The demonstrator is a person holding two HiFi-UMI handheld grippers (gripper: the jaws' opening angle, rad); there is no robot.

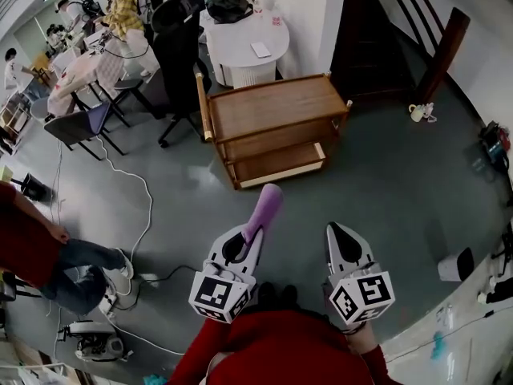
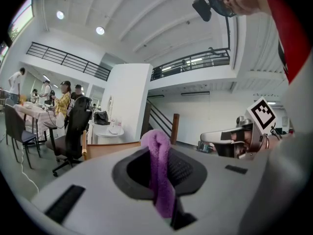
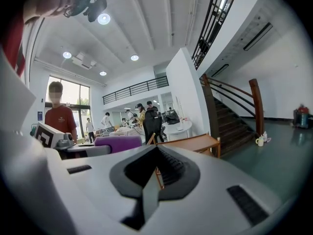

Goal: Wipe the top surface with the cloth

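Observation:
A purple cloth (image 1: 265, 208) sticks out forward from my left gripper (image 1: 253, 233), which is shut on it; in the left gripper view the cloth (image 2: 160, 173) runs up between the jaws. My right gripper (image 1: 335, 230) hangs beside it at the right, shut with nothing in it. Both are held above the grey floor, well short of a wooden cart (image 1: 272, 104) with a bare flat top and lower shelves. The cart's top (image 3: 193, 142) shows past the right gripper (image 3: 155, 154), and a strip of the cart (image 2: 111, 149) shows behind the left gripper (image 2: 159, 152).
A black office chair (image 1: 178, 48) stands just left of the cart, a white round table (image 1: 250, 48) behind it. White cables (image 1: 141, 208) trail over the floor at left near a seated person (image 1: 36, 251). A staircase (image 1: 386, 24) and a small white pot (image 1: 419, 112) lie to the right.

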